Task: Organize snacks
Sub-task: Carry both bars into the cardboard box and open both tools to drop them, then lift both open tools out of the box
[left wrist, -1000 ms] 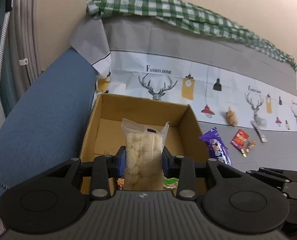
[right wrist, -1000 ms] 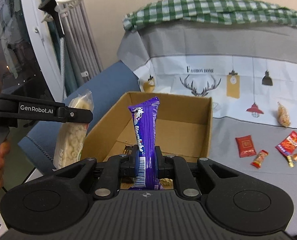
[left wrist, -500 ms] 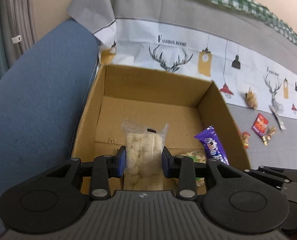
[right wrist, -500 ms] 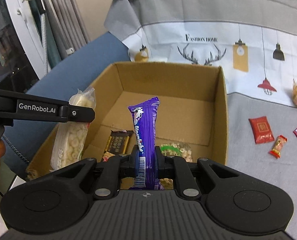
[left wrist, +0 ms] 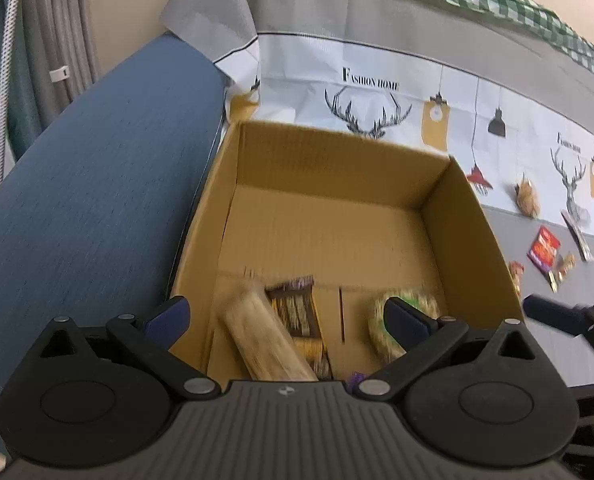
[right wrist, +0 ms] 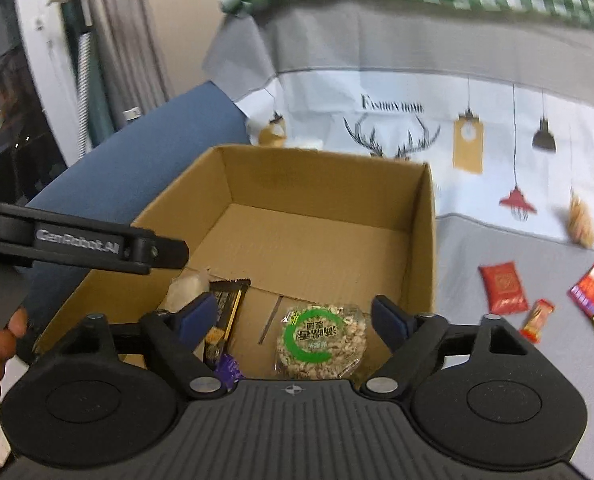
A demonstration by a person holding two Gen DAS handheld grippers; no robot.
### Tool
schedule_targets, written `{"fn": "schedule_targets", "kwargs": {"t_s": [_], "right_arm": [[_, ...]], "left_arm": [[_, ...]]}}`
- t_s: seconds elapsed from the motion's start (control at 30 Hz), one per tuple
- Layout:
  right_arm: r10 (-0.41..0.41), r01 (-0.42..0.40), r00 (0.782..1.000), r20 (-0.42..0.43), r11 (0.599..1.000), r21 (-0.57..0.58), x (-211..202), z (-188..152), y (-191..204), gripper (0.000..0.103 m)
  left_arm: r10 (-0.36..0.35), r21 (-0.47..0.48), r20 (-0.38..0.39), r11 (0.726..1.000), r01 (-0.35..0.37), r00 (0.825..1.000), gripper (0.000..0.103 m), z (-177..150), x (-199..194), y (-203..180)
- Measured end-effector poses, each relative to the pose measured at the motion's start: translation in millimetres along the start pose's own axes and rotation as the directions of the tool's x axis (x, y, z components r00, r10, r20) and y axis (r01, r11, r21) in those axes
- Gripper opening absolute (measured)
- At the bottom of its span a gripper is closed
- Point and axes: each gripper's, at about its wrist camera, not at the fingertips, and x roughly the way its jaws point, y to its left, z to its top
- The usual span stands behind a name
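While over box (left wrist: 337, 168), claws wide.

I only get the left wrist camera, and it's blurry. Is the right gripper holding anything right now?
Observer: No. The right gripper has just been opening its jaws, and nothing sits between them.
Operator: What's the round greenish thing in the box?
Observer: A round, clear-wrapped puffed-grain cake with a green ring label. It's lying flat on the floor of the brown cardboard box.
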Motion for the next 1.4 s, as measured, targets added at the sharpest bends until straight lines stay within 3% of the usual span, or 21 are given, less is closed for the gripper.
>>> {"fn": "schedule_targets", "kwargs": {"t_s": [0.3, 0.67, 0.9, 1.13, 1.4], "right_arm": [[0.052, -0.049, 0.998, 0.038, 0.995, -0.082, -91.9, -29.4, 21.5, 0.102], [0.067, -0.063, 0.99, 0.122, 0.997, -0.041, -179.1, -55.8, 20.7, 0.102], [0.062, -0.059, 0.983, 0.175, 0.998, -0.023, -206.7, -64.4, 18.0, 0.102], [0.067, -0.062, 0.975, 0.213, 0.998, -0.031, -222.6, -67.8, 20.0, 0.102], [0.07, -0.064, 0.972, 0.226, 0.997, -0.035, -229.9, -69.4, 19.4, 0.102]], "left_arm": [[0.08, -0.018, 0.052, 0.997, -0.079, 0.995, 0.103, -58.5, -82.6, -15.5], [0.095, -0.018, 0.094, 0.995, -0.094, 0.991, 0.103, -111.3, -146.8, -49.3], [0.16, 0.001, 0.104, 0.987, -0.161, 0.982, 0.103, -120.6, -167.5, -64.1], [0.142, -0.046, 0.081, 0.989, -0.139, 0.987, 0.103, -120.8, -176.3, -60.9], [0.163, -0.04, 0.093, 0.986, -0.16, 0.982, 0.103, -119.9, -181.4, -64.4]]}}
